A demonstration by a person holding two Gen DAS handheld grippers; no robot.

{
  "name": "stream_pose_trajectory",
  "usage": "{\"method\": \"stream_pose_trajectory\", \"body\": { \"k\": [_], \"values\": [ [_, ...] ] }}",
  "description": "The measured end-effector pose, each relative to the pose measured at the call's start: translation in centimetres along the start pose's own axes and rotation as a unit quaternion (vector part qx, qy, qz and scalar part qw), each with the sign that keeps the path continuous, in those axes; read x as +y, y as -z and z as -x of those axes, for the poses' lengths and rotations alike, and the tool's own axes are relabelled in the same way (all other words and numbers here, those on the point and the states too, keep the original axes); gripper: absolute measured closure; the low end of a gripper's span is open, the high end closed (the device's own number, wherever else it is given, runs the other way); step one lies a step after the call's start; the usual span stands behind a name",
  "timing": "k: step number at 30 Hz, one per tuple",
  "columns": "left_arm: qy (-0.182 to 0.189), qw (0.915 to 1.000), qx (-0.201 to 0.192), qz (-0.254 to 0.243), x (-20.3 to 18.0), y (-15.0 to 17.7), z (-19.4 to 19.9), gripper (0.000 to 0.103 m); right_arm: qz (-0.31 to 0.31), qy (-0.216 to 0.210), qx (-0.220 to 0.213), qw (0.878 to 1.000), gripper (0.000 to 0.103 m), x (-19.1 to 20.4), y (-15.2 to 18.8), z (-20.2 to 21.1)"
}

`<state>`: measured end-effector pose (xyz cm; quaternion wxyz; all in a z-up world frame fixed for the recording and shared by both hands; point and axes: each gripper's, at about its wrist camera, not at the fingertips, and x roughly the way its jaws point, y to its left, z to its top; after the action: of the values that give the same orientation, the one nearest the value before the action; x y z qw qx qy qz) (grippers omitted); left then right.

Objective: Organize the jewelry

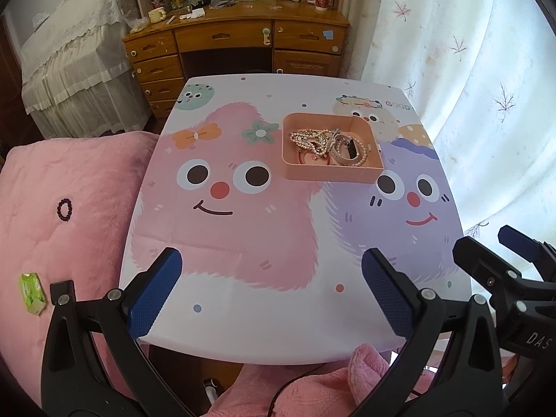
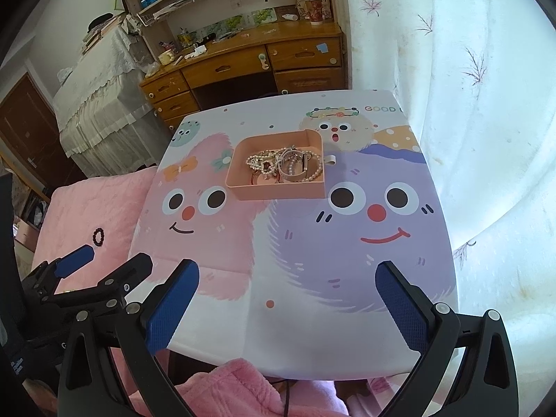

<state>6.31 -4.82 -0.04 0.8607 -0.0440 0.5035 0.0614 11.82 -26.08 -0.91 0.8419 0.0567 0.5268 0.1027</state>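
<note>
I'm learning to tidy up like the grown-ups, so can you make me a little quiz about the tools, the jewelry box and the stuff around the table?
1. True or false: the left tool is holding a necklace.
2. Where is the dark bead bracelet? A) in the pink tray B) on the pink blanket C) on the wooden desk
3. Fill in: the pearl strand lies inside the pink ____.

Key: 1. False; both it and the right tool are open and hold nothing. 2. B. 3. tray.
</note>
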Motion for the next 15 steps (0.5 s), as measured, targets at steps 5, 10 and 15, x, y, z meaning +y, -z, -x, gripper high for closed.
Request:
{"method": "stream_pose_trajectory", "body": {
  "k": [5, 10, 15],
  "values": [
    [-0.001, 1.0000, 0.000, 0.000, -0.1, -0.2, -0.2, 0.000, -0.001, 0.003, 0.003, 1.000, 0.001, -0.1, -0.2, -0.3],
    [-0.001, 1.0000, 0.004, 0.003, 0.0, -0.7, -0.6, 0.000, -0.001, 0.007, 0.005, 1.000, 0.001, -0.5, -0.7, -0.6],
    [-0.001, 1.0000, -0.001, -0.006, -0.2, -1.1, -0.8, 0.000, -0.005, 0.012, 0.004, 1.000, 0.001, -0.8, -1.1, -0.8]
  ]
}}
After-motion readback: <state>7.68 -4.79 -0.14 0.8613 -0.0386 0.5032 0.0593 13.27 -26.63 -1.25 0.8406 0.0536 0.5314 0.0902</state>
